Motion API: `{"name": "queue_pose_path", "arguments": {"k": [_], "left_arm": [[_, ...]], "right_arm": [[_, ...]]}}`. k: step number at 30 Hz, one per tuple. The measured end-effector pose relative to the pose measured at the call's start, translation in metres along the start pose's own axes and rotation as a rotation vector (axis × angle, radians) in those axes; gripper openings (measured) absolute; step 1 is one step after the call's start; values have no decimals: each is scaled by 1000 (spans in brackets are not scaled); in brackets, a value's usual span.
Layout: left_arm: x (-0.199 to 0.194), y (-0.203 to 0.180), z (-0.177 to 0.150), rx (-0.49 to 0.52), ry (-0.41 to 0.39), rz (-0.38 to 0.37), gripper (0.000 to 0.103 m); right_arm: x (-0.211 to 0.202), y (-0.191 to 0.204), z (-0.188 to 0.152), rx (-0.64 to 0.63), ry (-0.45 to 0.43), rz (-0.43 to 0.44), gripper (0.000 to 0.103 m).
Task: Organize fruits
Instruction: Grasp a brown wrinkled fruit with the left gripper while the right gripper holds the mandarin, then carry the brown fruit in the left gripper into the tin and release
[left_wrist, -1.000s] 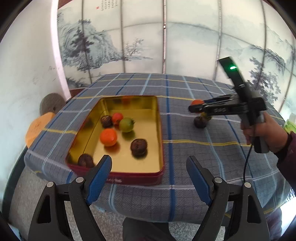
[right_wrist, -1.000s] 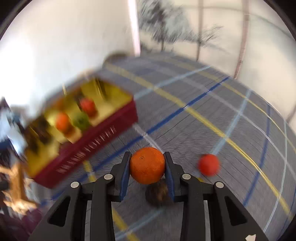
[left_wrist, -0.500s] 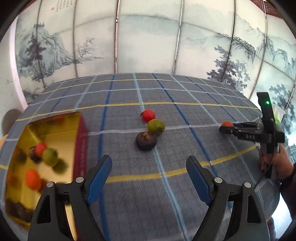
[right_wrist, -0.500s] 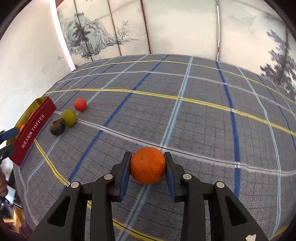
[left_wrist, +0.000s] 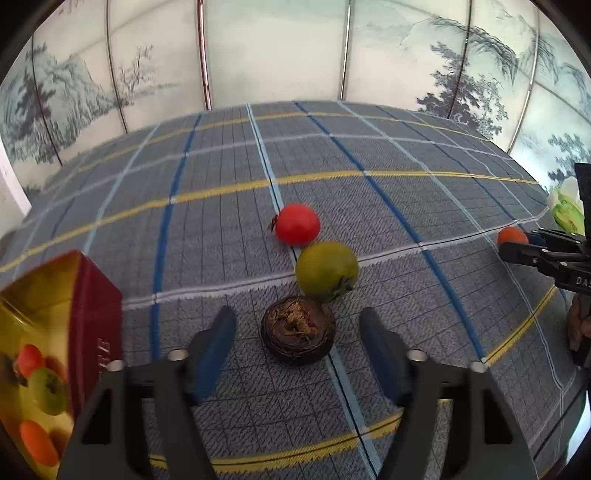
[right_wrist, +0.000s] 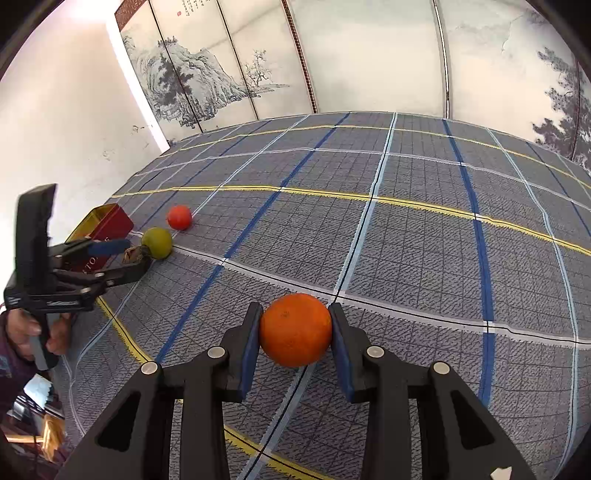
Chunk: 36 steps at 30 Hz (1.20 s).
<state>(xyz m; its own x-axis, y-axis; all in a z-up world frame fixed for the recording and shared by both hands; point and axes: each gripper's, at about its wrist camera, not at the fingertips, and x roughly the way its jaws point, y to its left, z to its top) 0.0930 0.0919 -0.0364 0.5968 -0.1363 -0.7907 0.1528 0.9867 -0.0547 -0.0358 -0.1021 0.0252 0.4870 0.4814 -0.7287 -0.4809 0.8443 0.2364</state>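
Fruit: my R gripper (right_wrist: 295, 332) is clamped on the orange (right_wrist: 295, 328) just above the table (right_wrist: 406, 221) mid-cloth, L gripper (left_wrist: 295, 332), jaws just closing but not touching, straddles the dark fruit (left_wrist: 297, 330) near the tin (left_wrist: 99, 306), prob to box it.

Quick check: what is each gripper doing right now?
Left gripper: open, jaws just been closing around the dark brown fruit, pads not touching.
Right gripper: shut on the orange.

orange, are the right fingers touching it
Touching. The right wrist view shows both blue fingers of the right gripper pressed flat against the sides of the orange, with no gap.
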Motion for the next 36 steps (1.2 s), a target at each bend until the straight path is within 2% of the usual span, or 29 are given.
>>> {"name": "queue_pose_path", "arguments": {"k": [1,3,11,21,36], "left_arm": [[-3,1,-1,-4,-21,13,39],[-4,0,-3,-12,-21,-5,39],[-36,-19,-38,-89,-55,7,39],[-55,-8,-53,-168,-108,45,39],[-104,-23,-61,-126,-173,152,40]], "right_arm": [[0,0,0,2,2,2,34],[2,-1,0,7,9,7,34],[6,-1,2,14,32,-7,34],[11,5,2,1,41,-35,35],[11,7,1,-11,44,-57,34]]}}
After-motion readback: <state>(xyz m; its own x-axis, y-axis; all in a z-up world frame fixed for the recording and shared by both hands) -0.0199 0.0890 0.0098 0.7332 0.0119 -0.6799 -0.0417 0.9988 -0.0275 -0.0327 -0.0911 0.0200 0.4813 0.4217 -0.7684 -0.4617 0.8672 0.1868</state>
